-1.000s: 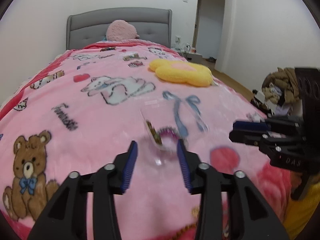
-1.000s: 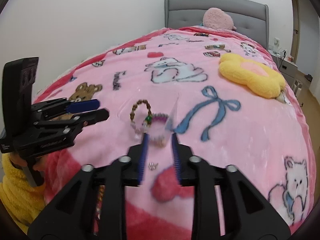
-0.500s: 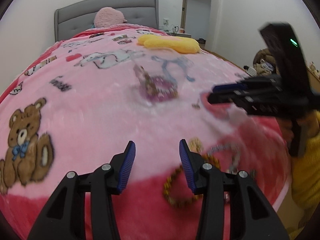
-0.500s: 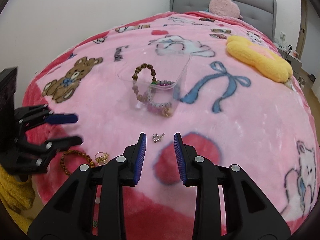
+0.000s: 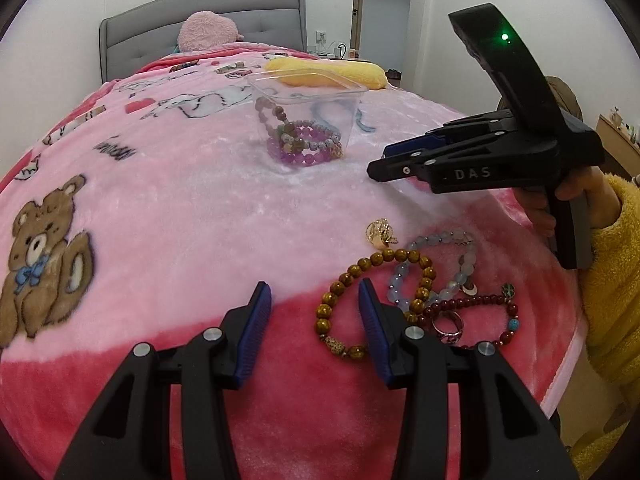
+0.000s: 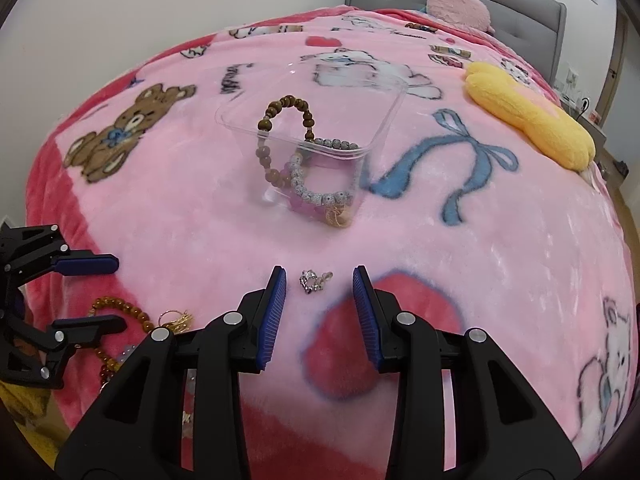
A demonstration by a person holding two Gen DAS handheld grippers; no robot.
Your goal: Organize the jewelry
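Note:
A clear plastic box (image 5: 352, 92) (image 6: 384, 128) stands on the pink blanket and holds several bead bracelets (image 5: 306, 142) (image 6: 308, 184). My left gripper (image 5: 314, 300) is open and empty, just left of a brown bead bracelet (image 5: 340, 304) in a pile with a pale blue bracelet (image 5: 456, 264), a dark red bracelet (image 5: 480, 304), a ring (image 5: 448, 326) and a gold piece (image 5: 380, 234). My right gripper (image 6: 319, 284) is open, with a small silver earring (image 6: 314, 280) lying between its fingertips on the blanket. It also shows in the left wrist view (image 5: 380, 164).
A yellow flower cushion (image 6: 528, 120) lies beyond the box to the right. A pink plush pillow (image 5: 208, 34) rests at the grey headboard (image 5: 140, 44). The bed's near edge runs just below the jewelry pile. The left gripper shows at the right wrist view's left edge (image 6: 86, 292).
Both grippers have pulled back from the box toward the bed's near edge. The left one now hovers by the loose bracelet pile; the right one has dropped down around the silver earring.

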